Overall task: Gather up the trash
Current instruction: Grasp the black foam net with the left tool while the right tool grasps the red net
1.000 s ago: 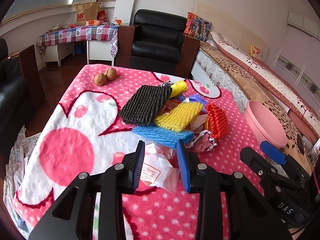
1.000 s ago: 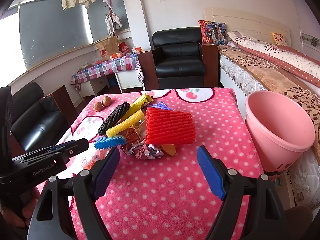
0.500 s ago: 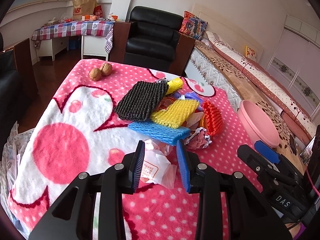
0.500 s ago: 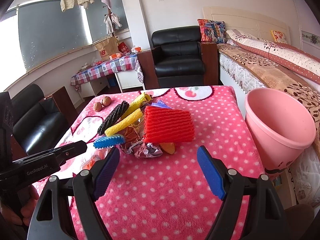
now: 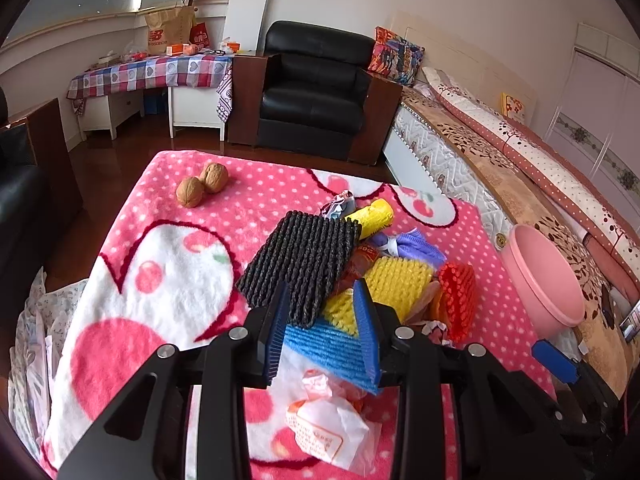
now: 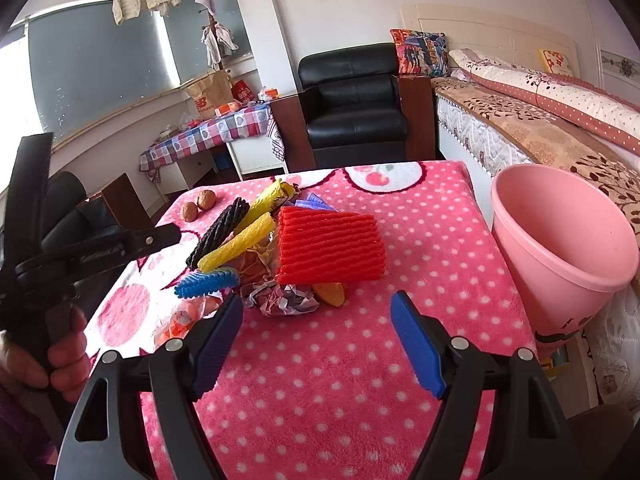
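Note:
A trash pile lies on the pink dotted blanket (image 5: pixel 168 264): black foam net (image 5: pixel 304 256), yellow foam net (image 5: pixel 396 280), blue foam net (image 5: pixel 328 344), red foam net (image 6: pixel 328 244), crumpled paper (image 6: pixel 280 300) and a white wrapper (image 5: pixel 328 432). My left gripper (image 5: pixel 322 334) is open, raised above the blue net and wrapper, holding nothing. My right gripper (image 6: pixel 316 340) is open and empty, short of the crumpled paper. A pink bucket (image 6: pixel 560 240) stands off the table's right side.
Two walnuts (image 5: pixel 202 186) lie at the blanket's far left. A black armchair (image 5: pixel 316 92) stands beyond the table, a bed (image 6: pixel 540 128) to the right, a checkered side table (image 5: pixel 152 72) at the back left.
My left gripper has lifted and moved forward from around the white wrapper to above the blue net, still open. My right gripper has hardly moved.

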The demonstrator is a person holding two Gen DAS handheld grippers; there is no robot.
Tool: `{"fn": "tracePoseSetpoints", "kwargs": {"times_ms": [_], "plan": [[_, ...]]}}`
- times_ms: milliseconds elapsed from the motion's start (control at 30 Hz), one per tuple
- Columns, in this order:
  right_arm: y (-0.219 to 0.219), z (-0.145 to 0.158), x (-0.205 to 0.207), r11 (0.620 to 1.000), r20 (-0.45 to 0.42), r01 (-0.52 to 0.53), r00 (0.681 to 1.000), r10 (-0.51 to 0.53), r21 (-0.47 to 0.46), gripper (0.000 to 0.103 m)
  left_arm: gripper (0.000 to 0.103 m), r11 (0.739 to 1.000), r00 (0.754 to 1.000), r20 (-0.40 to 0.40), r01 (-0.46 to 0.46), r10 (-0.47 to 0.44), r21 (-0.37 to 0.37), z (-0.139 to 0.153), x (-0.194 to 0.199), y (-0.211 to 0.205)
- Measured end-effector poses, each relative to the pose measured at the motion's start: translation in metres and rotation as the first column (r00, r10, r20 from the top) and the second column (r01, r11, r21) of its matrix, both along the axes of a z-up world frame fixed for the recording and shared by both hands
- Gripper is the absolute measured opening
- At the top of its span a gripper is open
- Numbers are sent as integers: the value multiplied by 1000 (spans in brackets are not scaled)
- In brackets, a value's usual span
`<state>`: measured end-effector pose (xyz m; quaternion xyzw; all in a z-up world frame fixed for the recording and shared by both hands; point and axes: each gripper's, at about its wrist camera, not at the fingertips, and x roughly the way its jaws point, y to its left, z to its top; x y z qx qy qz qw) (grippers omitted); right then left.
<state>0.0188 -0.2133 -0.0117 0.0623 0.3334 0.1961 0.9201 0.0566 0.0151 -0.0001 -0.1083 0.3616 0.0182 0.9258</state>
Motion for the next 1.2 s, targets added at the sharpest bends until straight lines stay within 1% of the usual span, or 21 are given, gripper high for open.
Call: {"fn": "tracePoseSetpoints", "kwargs": {"times_ms": [100,233,300,333,367,400,467,567,600,633,733,900,1000,1067,1200], "plan": [[-1,0,3,1000,-3,4,1000,-4,-6,75,33,1000,999,-44,13,-14,-19,-11,17,1],[-2,1,5,1000,-6,0,1000,0,-8,75,33,999,995,-96,14,-18,-45,-27,29,6],[-1,2,6,1000,-5,0,1000,0,-14,75,31,999,994,-111,3,-8,-39,-33,30,9],[-1,2,8,1000,-6,0,1000,-1,-15,75,16,999,994,-113,2,-7,-41,-35,30,11],[0,3,9,1000,-9,0,1000,0,-18,75,10,999,993,-116,4,-10,-50,-36,29,13],[1,4,11,1000,-18,0,1000,0,-24,75,9,998,994,-112,2,-9,-58,-36,27,15],[2,6,14,1000,-13,-1,1000,1,-17,75,4,999,996,-91,-2,-3,-53,-32,23,18],[8,10,17,999,-6,-20,1000,20,-26,72,4,998,998,-57,4,-7,-58,-24,14,21],[10,12,18,1000,12,-28,1000,29,-7,71,3,998,999,-45,4,-7,-59,-21,10,23],[14,13,20,999,17,-41,999,41,-10,70,3,998,999,-34,3,-5,-63,-18,7,25],[23,16,26,997,11,-66,998,66,-25,66,3,997,1000,-5,1,-1,-83,-11,-3,30],[38,12,42,998,-1,-62,998,62,-33,64,3,994,999,36,9,-5,-111,-1,-19,34],[48,5,53,996,-19,-59,998,58,-63,60,3,993,998,54,23,-17,-116,3,-25,33],[51,0,60,996,-39,-48,998,45,-75,52,3,993,998,61,30,-23,-116,5,-29,31],[45,-11,69,997,-85,-18,996,11,-78,40,3,992,996,75,52,-44,-115,10,-34,29]]}}
